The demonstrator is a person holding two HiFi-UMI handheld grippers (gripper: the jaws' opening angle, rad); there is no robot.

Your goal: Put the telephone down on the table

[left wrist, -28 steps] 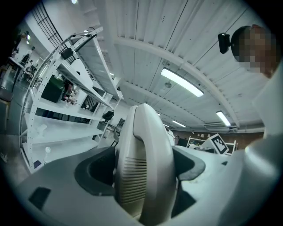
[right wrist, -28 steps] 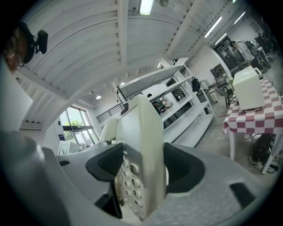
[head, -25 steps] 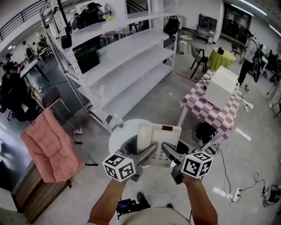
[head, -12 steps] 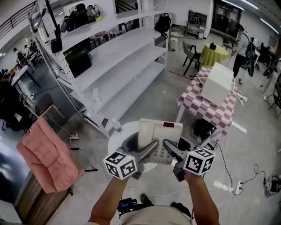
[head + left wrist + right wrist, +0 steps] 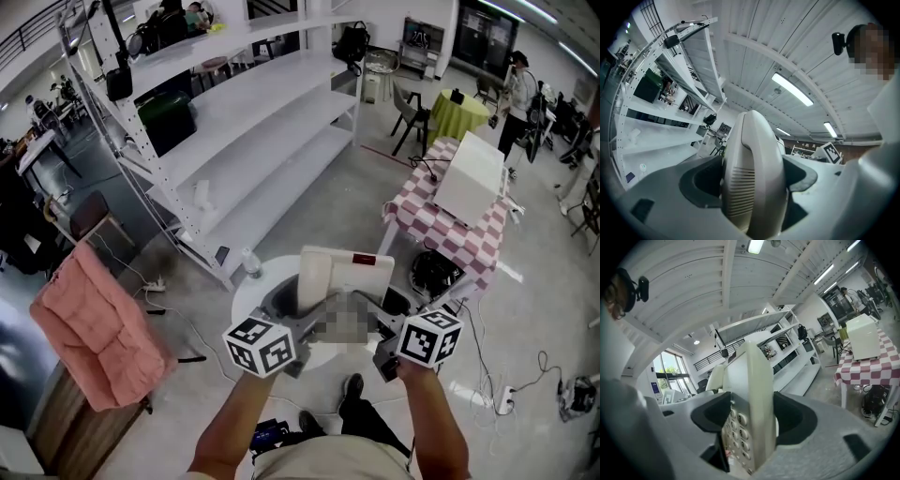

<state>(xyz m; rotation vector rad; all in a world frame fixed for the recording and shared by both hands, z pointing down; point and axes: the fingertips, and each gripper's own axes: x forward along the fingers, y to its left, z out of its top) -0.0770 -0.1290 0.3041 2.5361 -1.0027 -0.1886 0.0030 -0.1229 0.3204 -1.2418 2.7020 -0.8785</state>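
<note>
Over the round white table (image 5: 249, 292), held aloft and apparently not yet set down: the telephone (image 5: 358, 272). Clamped on its handset (image 5: 754, 140), the left gripper (image 5: 752, 182); clamped on its keypad (image 5: 736, 427) side, the right gripper (image 5: 751, 420). Left to do: lowering onto that table, then release.

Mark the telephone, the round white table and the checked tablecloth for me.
telephone (image 5: 366, 277), head view, upper right of its body.
round white table (image 5: 247, 304), head view, bare left rim.
checked tablecloth (image 5: 459, 246), head view, near hanging edge.
</note>
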